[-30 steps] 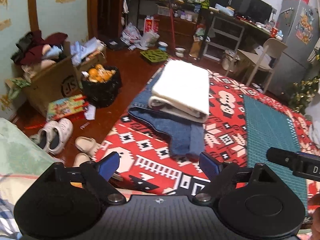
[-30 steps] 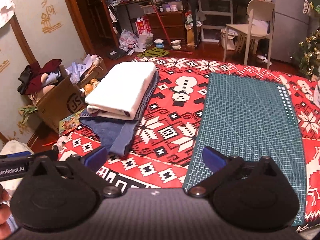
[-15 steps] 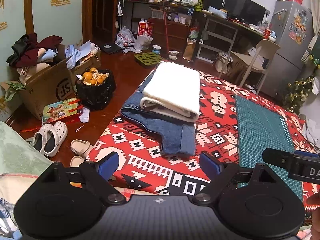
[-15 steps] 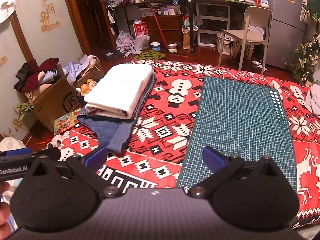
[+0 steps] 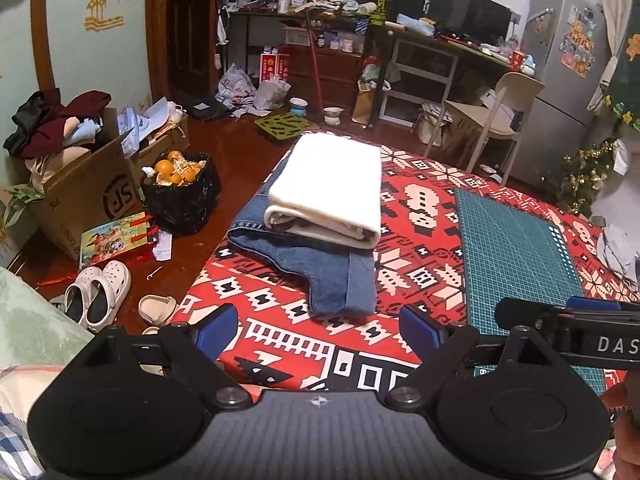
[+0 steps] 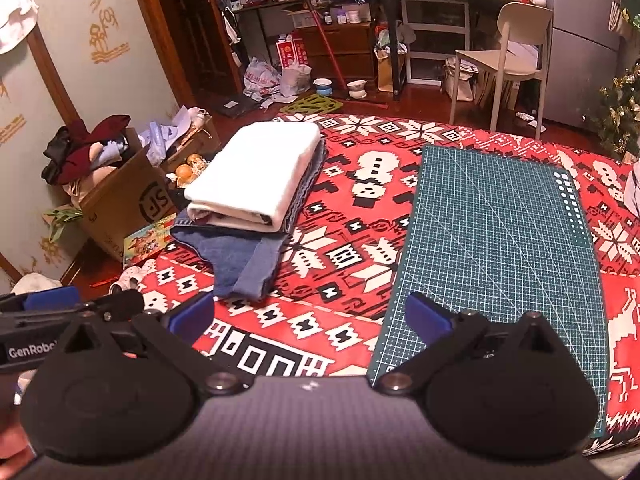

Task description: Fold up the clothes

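Two folded garments, white cloth [image 5: 332,184] on jeans [image 5: 320,268], lie at 11 o'clock on the bed [image 6: 352,256]; both soft and limp, jeans heavier, best pinched at hems; left tool [image 5: 320,330] and right tool [image 6: 308,316] wide, empty.

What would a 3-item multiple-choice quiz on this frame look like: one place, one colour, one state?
1. Where does the white folded garment lie?
A. on the jeans
B. on the green cutting mat
C. on the chair

2. What colour are the gripper pads?
A. red
B. blue
C. yellow

3. What state is the left gripper in?
A. shut on the jeans
B. shut on nothing
C. open

Answers: 1 A, denim shows beneath it on two sides. 2 B, both pads are blue. 3 C, the pads stand wide apart over the red patterned cloth with nothing between them.
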Demonstrator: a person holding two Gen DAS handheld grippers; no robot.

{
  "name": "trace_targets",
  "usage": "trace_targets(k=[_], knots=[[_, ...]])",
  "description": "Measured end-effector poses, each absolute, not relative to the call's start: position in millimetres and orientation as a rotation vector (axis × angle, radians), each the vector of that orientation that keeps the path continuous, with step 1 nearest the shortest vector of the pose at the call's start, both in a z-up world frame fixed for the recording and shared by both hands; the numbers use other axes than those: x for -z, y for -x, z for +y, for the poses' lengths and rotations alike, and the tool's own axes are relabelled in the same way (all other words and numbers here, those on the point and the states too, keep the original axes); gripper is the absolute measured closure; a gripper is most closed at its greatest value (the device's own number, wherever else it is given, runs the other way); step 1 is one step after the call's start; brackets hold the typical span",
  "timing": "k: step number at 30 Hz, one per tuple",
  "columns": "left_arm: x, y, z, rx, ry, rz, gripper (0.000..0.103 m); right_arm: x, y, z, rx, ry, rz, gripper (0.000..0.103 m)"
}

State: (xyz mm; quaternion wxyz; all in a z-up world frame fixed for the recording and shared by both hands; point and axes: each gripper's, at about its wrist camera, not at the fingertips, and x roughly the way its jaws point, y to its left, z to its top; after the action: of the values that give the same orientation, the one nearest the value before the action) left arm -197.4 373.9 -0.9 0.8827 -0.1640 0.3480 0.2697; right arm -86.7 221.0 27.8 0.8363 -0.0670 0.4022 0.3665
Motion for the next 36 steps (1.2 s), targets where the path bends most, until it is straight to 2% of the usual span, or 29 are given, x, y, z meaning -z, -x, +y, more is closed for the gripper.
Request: trace_targets(k=[36], knots=[[0, 198, 382, -0.555, 0.375, 0.716, 0.015, -27, 90, 233, -0.804, 0.165, 0.861, 0.001]])
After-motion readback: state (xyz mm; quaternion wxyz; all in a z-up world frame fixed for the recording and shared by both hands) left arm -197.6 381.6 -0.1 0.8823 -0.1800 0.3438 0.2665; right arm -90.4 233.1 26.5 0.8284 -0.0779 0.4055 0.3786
